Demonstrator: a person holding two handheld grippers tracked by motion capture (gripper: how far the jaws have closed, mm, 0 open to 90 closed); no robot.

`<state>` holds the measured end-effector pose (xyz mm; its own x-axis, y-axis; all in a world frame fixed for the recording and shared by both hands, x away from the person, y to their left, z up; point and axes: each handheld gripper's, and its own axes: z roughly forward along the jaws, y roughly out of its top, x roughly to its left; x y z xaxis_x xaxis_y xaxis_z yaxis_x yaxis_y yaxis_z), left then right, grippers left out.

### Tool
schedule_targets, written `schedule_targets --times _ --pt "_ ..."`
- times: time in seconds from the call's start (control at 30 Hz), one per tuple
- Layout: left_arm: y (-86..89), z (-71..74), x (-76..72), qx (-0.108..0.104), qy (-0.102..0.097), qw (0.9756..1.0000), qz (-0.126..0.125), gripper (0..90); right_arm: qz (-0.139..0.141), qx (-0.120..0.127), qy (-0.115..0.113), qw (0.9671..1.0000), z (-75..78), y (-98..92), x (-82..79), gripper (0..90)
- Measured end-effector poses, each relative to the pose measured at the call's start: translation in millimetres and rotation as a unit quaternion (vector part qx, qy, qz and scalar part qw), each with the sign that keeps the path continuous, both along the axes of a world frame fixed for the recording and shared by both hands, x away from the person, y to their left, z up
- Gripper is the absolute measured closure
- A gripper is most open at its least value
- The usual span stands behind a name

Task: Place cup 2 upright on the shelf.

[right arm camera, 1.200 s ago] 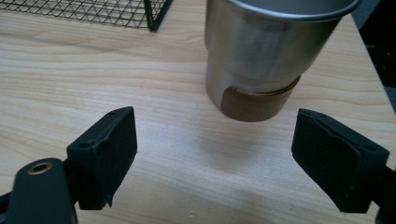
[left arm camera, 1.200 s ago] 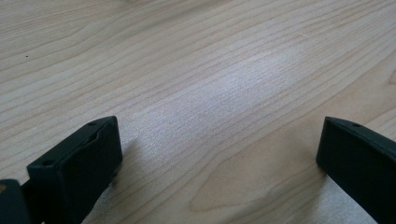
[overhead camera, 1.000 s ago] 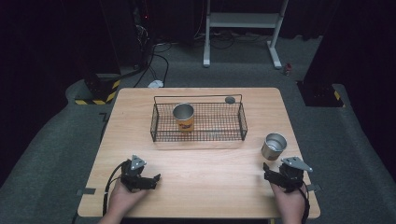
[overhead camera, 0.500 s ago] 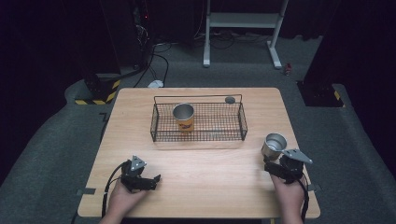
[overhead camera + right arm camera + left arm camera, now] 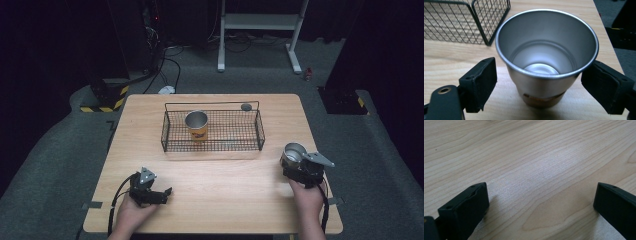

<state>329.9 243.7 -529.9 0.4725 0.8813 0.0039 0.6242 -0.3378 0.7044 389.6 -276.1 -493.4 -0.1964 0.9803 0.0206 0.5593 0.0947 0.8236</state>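
Step in hand: closing on the metal cup (image 5: 546,57) with the right gripper (image 5: 541,82), most likely to lift it into the wire basket (image 5: 212,131).
Cup position: upright on the counter (image 5: 215,200), just off the basket's right end in the high view, mouth open and empty inside.
Right gripper state: jaws spread, one on each side of the cup's wall below the rim; the right jaw looks close to touching the rim, the left one stands apart from the wall.
Left gripper (image 5: 541,202) state: jaws spread over bare wood with nothing between them, resting near the front left of the counter.
Good grasp: centre the cup between the jaws first, so that neither pad pushes it sideways, then squeeze evenly on the straight wall under the rim.
Risk: the wall is smooth and tapered, so a grip too low may slip; a one-sided touch could tip it.
Basket: a second cup (image 5: 196,125) with an orange label already stands inside at the left; the free space is to its right.
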Motion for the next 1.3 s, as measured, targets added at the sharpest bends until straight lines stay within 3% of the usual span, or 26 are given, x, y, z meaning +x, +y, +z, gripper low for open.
schedule_targets --times 0.17,0.5,0.97,1.3 --pt "-0.1 -0.2 -0.5 0.0 -0.001 1.0 0.002 0.6 0.002 0.013 -0.002 0.9999 -1.3 -1.8 7.8 13.3" --pt "0.3 -0.3 -1.7 0.001 -0.003 1.0 0.002 0.7 0.002 -0.001 -0.004 1.0 -2.7 7.5 19.0 14.7" --pt "0.7 -0.2 -1.9 0.001 -0.003 1.0 0.001 0.8 0.01 -0.01 0.002 0.9999 -0.2 14.0 15.2 18.1" --pt "0.5 -0.3 -1.9 0.0 -0.003 1.0 0.001 0.8 0.033 -0.015 -0.014 0.9992 8.5 28.3 8.3 18.2"
